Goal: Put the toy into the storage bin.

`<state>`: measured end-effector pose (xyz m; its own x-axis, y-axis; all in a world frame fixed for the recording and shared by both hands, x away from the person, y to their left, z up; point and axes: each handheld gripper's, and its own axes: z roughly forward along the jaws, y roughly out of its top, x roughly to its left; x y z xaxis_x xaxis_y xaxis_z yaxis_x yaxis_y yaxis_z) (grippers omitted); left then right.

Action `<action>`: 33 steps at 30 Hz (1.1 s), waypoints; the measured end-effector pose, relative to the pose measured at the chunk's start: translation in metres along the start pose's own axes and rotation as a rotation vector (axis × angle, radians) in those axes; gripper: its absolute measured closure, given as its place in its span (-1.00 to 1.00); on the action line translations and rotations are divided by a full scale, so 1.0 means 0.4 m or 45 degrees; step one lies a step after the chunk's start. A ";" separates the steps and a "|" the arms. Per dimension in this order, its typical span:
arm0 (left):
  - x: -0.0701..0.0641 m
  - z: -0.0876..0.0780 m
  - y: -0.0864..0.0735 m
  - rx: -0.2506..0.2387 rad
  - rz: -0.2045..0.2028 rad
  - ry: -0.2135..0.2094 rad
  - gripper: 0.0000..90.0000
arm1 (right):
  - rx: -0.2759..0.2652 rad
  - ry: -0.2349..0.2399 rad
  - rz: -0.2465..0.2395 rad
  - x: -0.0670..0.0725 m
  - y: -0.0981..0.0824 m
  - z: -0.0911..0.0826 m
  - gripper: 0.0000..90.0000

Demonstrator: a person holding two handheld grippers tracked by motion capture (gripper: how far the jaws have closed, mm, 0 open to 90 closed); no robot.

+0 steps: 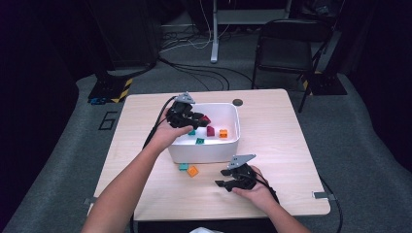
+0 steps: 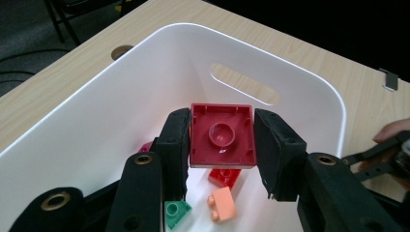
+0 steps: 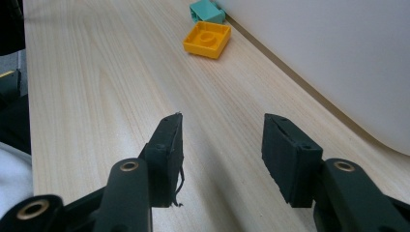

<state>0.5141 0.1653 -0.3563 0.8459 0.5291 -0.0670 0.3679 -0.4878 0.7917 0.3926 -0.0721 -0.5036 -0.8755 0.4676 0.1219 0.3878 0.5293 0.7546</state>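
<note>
1. We had the left gripper (image 2: 220,145) hanging over the white bin (image 1: 228,150), its fingers clamped on a dark red square brick (image 2: 221,136) — pads pressed on two opposite sides, hollow underside facing the camera.

2. That brick was up in the air inside the bin's mouth, not touching the bottom, so we'd say it was about to be dropped in but hadn't landed.

3. Already lying in the bin: another red brick (image 2: 225,176), a peach one (image 2: 222,204), a green one (image 2: 176,212), plus a pink bit we couldn't make out well behind the finger.

4. The right gripper (image 3: 222,159) sat low over the counter (image 3: 96,87) in front of the bin, fingers spread apart with nothing between them.

5. Left to do, as far as we could judge — two bricks out on the counter just beside the bin's front wall: an orange-yellow square brick (image 3: 207,39) and a teal brick (image 3: 207,10), close together. The free gripper pointed roughly their way, so those looked like next.
</note>
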 end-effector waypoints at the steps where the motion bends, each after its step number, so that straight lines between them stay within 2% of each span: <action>1: 0.002 0.007 0.003 0.005 -0.002 0.003 0.29 | -0.002 -0.001 0.000 0.000 0.000 0.000 0.09; 5: 0.011 0.036 0.009 0.007 0.003 0.009 0.30 | -0.007 0.000 -0.004 -0.003 0.000 -0.003 0.09; 9: 0.017 0.067 0.010 0.018 0.001 -0.012 0.29 | -0.006 -0.001 -0.003 -0.002 0.000 -0.002 0.09; 17: 0.028 0.122 0.004 0.067 0.009 -0.006 0.29 | -0.008 0.004 -0.005 -0.003 -0.001 -0.003 0.09; 24: 0.033 0.132 0.000 0.072 0.006 -0.009 0.29 | -0.008 0.004 -0.008 -0.002 -0.001 -0.003 0.10; 29: 0.039 0.131 -0.007 0.104 0.013 0.024 0.28 | -0.008 0.006 -0.007 -0.003 -0.001 -0.003 0.10; 33: 0.042 0.123 -0.011 0.083 -0.004 0.048 0.17 | -0.003 0.005 0.000 -0.002 -0.001 0.001 0.09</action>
<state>0.5456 0.1423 -0.3907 0.8300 0.5559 -0.0451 0.3957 -0.5300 0.7501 0.3932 -0.0726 -0.5042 -0.8765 0.4651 0.1242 0.3870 0.5276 0.7562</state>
